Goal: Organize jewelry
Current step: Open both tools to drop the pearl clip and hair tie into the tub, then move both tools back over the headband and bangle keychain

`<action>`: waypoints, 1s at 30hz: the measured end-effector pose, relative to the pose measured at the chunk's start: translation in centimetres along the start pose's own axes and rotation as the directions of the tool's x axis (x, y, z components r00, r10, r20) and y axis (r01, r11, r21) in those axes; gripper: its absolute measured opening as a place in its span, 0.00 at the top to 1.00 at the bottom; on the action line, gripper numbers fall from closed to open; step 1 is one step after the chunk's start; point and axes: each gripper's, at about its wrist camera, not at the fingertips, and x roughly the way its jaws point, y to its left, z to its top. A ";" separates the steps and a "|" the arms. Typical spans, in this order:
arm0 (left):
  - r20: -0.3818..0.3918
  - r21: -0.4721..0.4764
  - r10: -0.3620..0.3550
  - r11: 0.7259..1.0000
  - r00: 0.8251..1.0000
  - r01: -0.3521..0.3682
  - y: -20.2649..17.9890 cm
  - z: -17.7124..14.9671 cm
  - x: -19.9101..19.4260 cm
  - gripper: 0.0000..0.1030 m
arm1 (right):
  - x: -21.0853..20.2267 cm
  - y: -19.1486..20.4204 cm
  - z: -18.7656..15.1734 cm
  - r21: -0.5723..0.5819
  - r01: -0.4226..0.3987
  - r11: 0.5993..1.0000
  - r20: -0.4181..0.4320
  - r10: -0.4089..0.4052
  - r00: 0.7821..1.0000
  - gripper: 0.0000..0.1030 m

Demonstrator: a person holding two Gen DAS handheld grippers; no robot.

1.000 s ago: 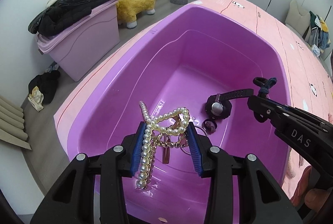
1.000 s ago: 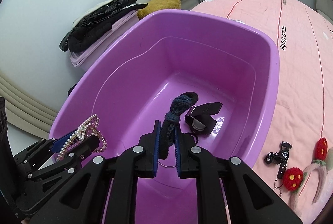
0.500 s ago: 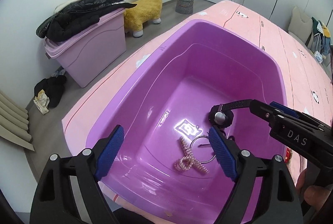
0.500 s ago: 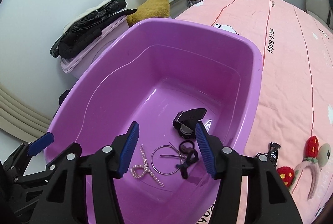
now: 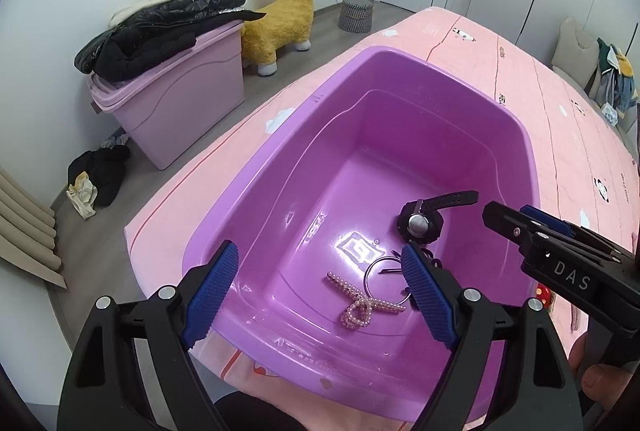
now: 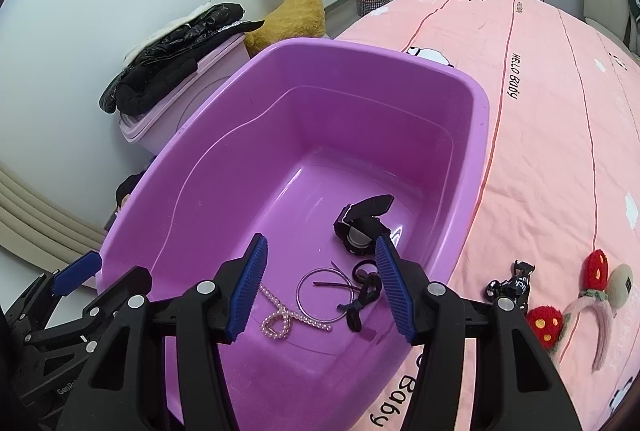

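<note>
Both tools are hanging over the purple tub (image 6: 472, 135) on the pink bed (image 6: 552, 135). The left tool (image 5: 320, 295) and right tool (image 6: 322, 283) have just been opening and are holding nothing. The pearl string (image 6: 280, 319), ring (image 6: 324, 295), black hair tie (image 6: 362, 297) and watch (image 6: 360, 227) are lying on the tub's bottom.

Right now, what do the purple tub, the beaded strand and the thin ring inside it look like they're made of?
Purple tub: looks like moulded plastic, glossy; light glares off its floor and the rim is smoothly rounded.
Beaded strand: small pale round beads with a pearly sheen; real or imitation pearl cannot be told.
Thin ring: probably metal wire, a fine silvery hoop holding a clean circle.
</note>
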 end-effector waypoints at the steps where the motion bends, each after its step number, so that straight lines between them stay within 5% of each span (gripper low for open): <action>1: 0.005 0.001 0.001 1.000 1.000 -0.001 0.0 -0.1 -0.3 0.21 | -0.4 -0.1 -0.3 0.001 -0.002 1.000 0.004 0.002 1.000 0.47; 16: 0.050 0.032 -0.017 0.999 0.999 0.016 -0.8 -2.9 -5.3 0.21 | -6.8 -0.8 -5.5 0.028 -0.003 1.000 0.066 0.001 0.998 0.44; 30: 0.052 0.122 -0.124 0.986 0.991 0.117 -5.7 -8.3 -8.6 0.20 | -12.8 -7.6 -16.2 0.151 0.047 0.987 0.093 -0.061 0.994 0.42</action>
